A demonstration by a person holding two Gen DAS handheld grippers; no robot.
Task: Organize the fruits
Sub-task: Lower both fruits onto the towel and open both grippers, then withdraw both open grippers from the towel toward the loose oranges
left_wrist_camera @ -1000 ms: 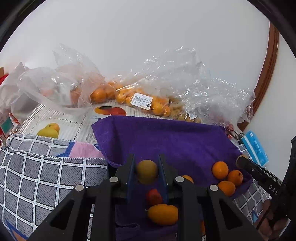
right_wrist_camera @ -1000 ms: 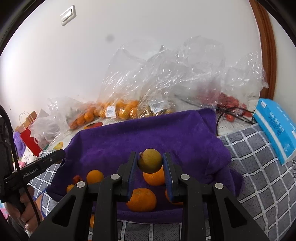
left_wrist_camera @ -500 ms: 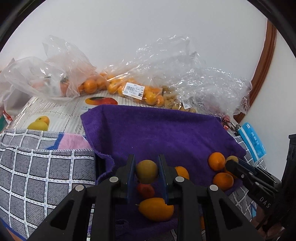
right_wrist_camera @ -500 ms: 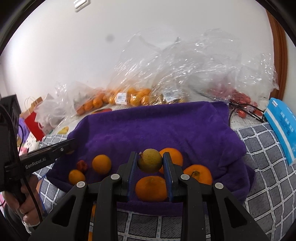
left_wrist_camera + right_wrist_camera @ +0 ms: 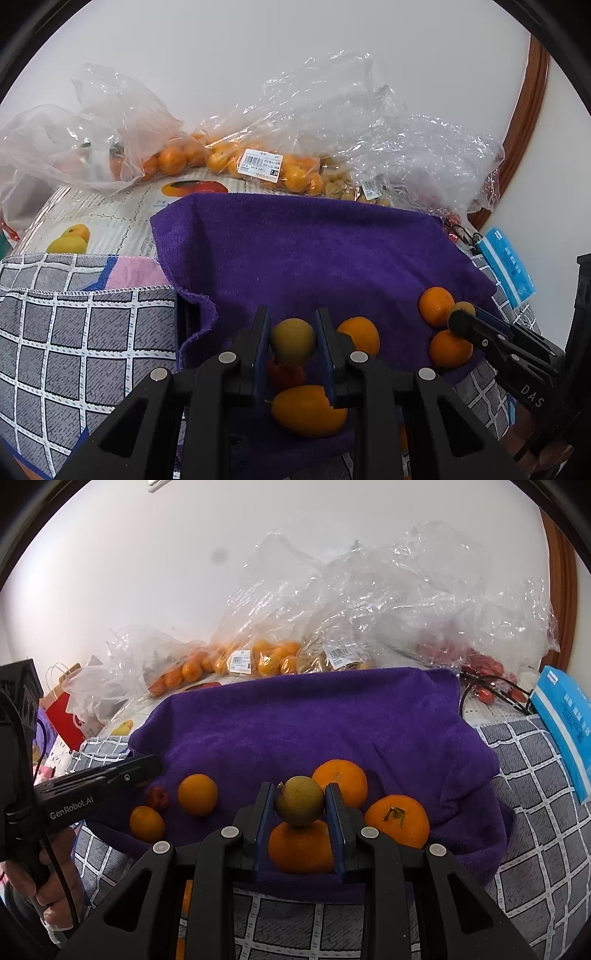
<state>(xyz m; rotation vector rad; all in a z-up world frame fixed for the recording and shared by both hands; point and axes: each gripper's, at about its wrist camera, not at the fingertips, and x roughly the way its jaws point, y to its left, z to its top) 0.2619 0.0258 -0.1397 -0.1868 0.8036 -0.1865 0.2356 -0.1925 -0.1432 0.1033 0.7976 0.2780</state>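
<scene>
Two grippers, left [image 5: 292,341] and right [image 5: 300,805], each held jaws clamped on a greenish fruit above the purple towel [image 5: 295,716]; a loosened grip risked scattering the oranges [image 5: 340,777] below.

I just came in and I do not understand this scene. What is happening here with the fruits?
A person is sorting fruit on a purple towel with a hand-held gripper in each hand. The left gripper is shut on a small yellow-green fruit, above a red fruit and an orange one. The right gripper is shut on a similar greenish fruit, above a group of oranges near the towel's front edge. Bags of fruit lie behind the towel.
</scene>
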